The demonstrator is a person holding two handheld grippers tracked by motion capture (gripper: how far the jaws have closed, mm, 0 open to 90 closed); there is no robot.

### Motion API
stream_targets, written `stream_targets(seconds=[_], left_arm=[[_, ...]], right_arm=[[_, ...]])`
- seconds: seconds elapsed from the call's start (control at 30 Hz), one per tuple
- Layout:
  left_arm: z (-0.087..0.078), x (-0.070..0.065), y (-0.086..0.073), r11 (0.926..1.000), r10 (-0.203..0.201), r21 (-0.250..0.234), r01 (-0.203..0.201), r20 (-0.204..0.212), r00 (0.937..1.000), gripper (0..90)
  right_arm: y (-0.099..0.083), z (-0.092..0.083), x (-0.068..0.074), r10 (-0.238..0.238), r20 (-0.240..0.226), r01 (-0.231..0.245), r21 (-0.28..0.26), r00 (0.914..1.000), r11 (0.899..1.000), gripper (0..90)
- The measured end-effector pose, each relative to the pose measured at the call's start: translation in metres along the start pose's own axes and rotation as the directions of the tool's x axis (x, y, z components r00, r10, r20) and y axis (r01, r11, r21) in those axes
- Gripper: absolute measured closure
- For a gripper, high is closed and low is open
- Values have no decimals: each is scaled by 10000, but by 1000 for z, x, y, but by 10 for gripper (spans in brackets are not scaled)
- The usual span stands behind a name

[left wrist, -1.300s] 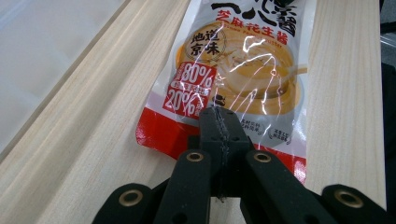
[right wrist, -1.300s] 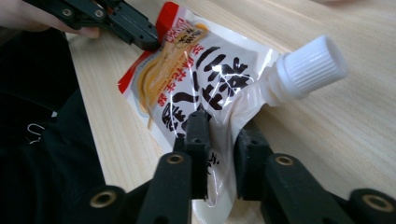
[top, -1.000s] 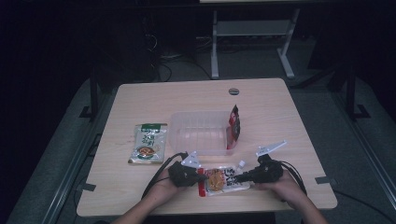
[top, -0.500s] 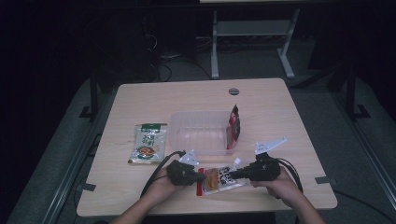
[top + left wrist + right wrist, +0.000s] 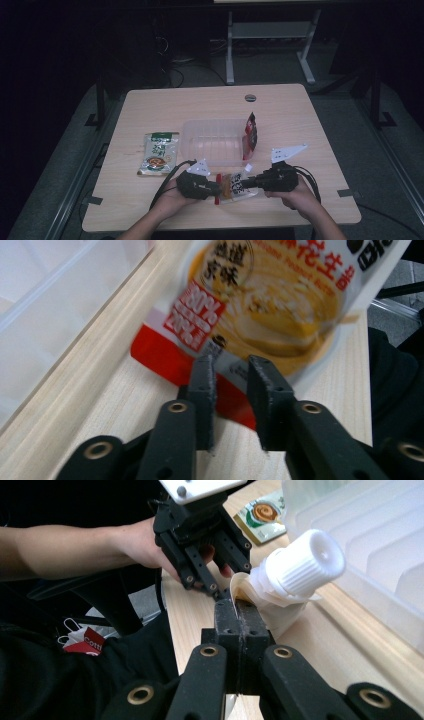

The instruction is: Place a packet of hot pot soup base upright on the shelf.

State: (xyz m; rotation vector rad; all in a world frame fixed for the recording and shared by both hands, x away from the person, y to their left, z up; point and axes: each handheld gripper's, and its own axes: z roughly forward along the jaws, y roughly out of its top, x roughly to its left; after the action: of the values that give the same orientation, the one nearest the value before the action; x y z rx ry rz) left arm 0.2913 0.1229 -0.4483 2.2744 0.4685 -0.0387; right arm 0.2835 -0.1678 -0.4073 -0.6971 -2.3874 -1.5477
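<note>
Lying at the near table edge before the clear bin, 1 spouted peanut pouch is pinched by the closed right gripper beside its cap for lifting, while the left gripper, jaws just parting, is releasing its red bottom edge.

Two grippers meeting at a spouted pouch, clear tub, green packet, red packet, wooden table

clear bin, green pkt (left), red pkt
</note>
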Motion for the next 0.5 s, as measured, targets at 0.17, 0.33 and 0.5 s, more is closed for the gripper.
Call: stream_targets(seconds=[0.17,0.33,0.5], left_arm=[[-14,-2,-1,9997,247,-88,-247,39,9997,538],[-32,0,-11,9997,193,-141,-193,-35,9998,469],[-54,4,-25,9998,-87,-188,84,-152,9998,417]], right_arm=[[9,-7,2,-161,37,162,-324,9999,9993,900],[17,-12,3,-263,-25,261,-593,9997,9979,899],[24,-16,6,-492,-13,490,-712,9988,9963,899]])
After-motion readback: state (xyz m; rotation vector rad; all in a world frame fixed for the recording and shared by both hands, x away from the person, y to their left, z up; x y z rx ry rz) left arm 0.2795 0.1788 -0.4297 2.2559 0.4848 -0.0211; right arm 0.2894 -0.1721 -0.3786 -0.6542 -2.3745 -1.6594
